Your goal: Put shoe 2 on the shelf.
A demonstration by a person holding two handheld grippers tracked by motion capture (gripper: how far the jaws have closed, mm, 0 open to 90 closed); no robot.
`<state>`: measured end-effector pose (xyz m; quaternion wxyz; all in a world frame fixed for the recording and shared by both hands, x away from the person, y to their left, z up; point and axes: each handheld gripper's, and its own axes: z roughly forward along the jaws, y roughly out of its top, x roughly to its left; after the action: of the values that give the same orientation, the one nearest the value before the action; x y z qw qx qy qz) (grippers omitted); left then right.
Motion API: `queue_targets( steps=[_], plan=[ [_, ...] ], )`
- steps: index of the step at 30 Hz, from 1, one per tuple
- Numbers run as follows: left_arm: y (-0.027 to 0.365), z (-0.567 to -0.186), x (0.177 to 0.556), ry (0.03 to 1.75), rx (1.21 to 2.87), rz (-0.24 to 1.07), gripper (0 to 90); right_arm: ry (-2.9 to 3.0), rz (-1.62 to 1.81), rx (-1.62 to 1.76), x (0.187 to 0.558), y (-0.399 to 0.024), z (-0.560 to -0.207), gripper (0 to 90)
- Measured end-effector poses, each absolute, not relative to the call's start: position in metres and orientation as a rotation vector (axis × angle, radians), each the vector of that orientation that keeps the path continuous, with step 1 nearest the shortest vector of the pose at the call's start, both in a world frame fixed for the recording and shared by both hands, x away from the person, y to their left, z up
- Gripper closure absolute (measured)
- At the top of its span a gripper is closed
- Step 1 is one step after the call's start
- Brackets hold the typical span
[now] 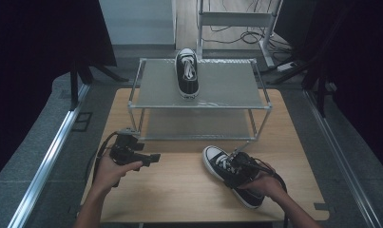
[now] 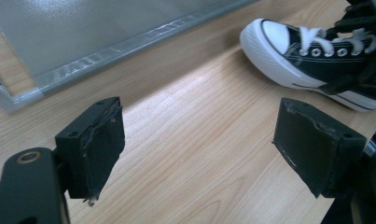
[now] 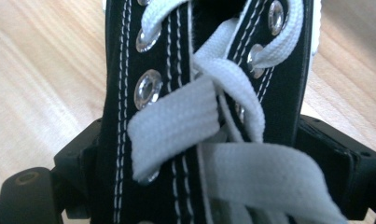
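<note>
A black canvas sneaker (image 1: 225,171) with white toe cap and white laces lies on the wooden table (image 1: 179,190) at the front right. My right gripper (image 1: 237,172) is shut on the black sneaker around its laced upper (image 3: 195,116), one jaw on each side. A matching sneaker (image 1: 186,72) stands on the top shelf of the metal rack (image 1: 227,88), toe toward me. My left gripper (image 1: 153,158) hovers open over bare wood at the front left with nothing between its pads (image 2: 99,140); its view shows the held sneaker's toe (image 2: 279,39) off to the right.
The rack's lower shelf (image 1: 194,124) has nothing on it, and its front edge (image 2: 129,44) lies just ahead of the left gripper. The rack's front right leg (image 1: 263,124) stands close behind the held sneaker. Cables and a metal frame (image 1: 236,19) stand on the floor beyond.
</note>
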<state>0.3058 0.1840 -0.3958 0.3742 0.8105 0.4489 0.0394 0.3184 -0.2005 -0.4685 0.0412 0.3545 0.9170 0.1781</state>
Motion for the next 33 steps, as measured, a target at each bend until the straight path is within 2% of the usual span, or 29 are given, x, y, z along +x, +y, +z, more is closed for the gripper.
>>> queue_targets(
  steps=[18, 33],
  plan=[
    [0.176, -0.4, 0.307, 1.144, 2.092, 0.077, 16.6, 2.764, 0.727, 0.99, 0.314, -0.217, -0.399, 13.0],
    [0.175, -0.402, 0.308, 1.145, 2.096, 0.069, 16.6, 2.764, 0.711, 0.966, 0.32, -0.212, -0.37, 13.1]
  ],
)
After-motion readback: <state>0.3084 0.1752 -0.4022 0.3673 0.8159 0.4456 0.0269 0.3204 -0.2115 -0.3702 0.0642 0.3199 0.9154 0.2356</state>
